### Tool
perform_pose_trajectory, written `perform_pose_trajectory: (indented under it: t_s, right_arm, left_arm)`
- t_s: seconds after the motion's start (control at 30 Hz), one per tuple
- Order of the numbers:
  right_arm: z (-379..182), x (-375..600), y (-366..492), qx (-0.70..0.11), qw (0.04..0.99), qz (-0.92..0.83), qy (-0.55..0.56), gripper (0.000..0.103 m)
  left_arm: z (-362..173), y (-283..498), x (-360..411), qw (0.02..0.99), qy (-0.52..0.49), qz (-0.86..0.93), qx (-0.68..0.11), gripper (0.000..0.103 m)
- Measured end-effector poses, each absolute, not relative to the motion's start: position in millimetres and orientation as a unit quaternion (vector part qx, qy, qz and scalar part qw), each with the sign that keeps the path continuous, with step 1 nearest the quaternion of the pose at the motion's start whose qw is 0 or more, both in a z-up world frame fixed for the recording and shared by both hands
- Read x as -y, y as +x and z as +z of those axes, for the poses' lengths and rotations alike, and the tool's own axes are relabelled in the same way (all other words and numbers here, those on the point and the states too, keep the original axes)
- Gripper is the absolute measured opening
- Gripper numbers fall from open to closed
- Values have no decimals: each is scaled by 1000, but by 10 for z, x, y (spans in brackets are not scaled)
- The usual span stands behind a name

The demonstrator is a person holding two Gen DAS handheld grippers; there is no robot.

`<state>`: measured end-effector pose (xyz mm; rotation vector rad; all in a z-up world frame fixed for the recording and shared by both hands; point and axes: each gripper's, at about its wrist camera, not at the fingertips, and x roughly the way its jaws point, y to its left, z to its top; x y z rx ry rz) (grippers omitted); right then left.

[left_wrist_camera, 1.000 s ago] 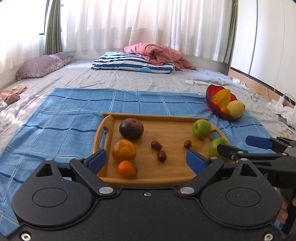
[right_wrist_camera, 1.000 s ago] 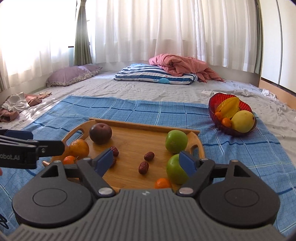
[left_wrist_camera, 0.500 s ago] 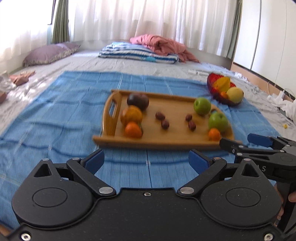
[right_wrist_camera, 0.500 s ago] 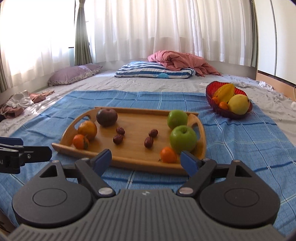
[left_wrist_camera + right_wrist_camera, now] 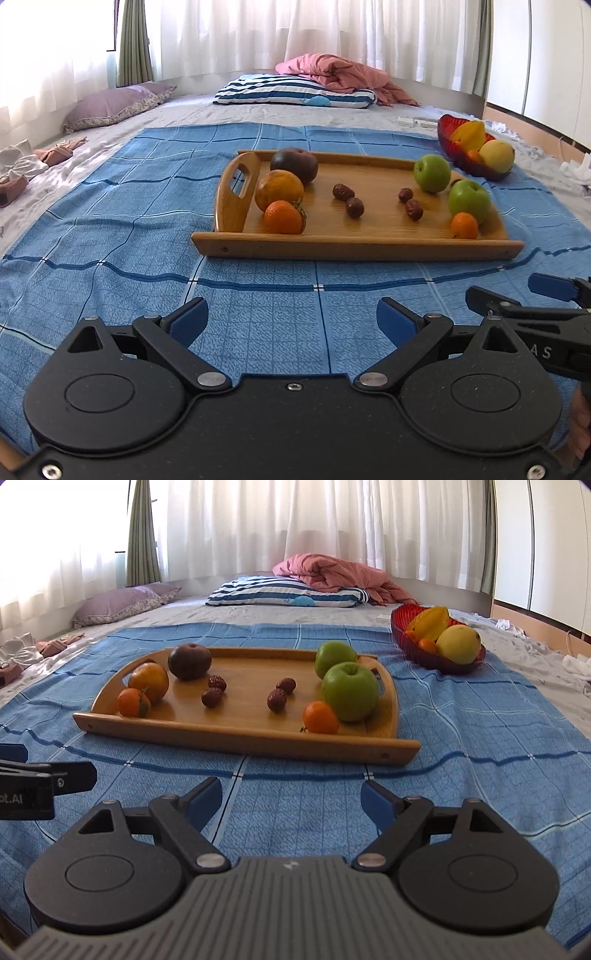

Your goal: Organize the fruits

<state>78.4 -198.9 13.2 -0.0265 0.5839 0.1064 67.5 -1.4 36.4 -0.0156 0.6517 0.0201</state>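
My left jaws (image 5: 291, 319) stand wide apart, nothing between them, low over the blue checked cloth (image 5: 110, 236) spread on the bed. My right jaws (image 5: 291, 801) are likewise wide apart and empty over the same cloth; each tool shows at the edge of the other's view. Past both, well apart from the tips, the wooden tray (image 5: 354, 247) lies flat on the cloth. Near its front edge: a small tangerine (image 5: 284, 218) at the left end, another small tangerine (image 5: 464, 226) at the right end, touching or just beside a green apple (image 5: 469, 201). Mid tray, four dark red dates (image 5: 354, 206) in two loose pairs. Behind the left tangerine an orange (image 5: 279, 189), then a dark purple round fruit (image 5: 294, 165) at the back left. A second green apple (image 5: 431, 172) sits at the back right. Beyond the tray's right end, on the cloth's edge, a red bowl (image 5: 436, 661) holds a starfruit (image 5: 430, 622), a yellow pear-like fruit (image 5: 458, 644) and a small orange fruit, partly hidden. Farthest back: a striped pillow (image 5: 291, 92), a pink blanket (image 5: 332, 72), a purple pillow (image 5: 110, 107), white curtains (image 5: 314, 33).
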Motion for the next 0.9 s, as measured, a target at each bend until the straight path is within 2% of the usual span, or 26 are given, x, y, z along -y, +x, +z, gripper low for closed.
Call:
perform_pose_trajectory:
  t_s: [0.3, 0.63, 0.9]
  right_arm:
    - [-84, 1936, 867, -306, 951, 39, -13, 92]
    - [-186, 1926, 926, -306, 951, 39, -16, 103]
    - [-221, 1926, 918, -300, 953, 40, -16, 103]
  left_arm:
    - [172, 882, 33, 947, -3, 15, -320, 98]
    - [-33, 998, 30, 940, -7, 20, -339, 99]
    - [-88, 1009, -23, 942, -14, 14, -336, 103]
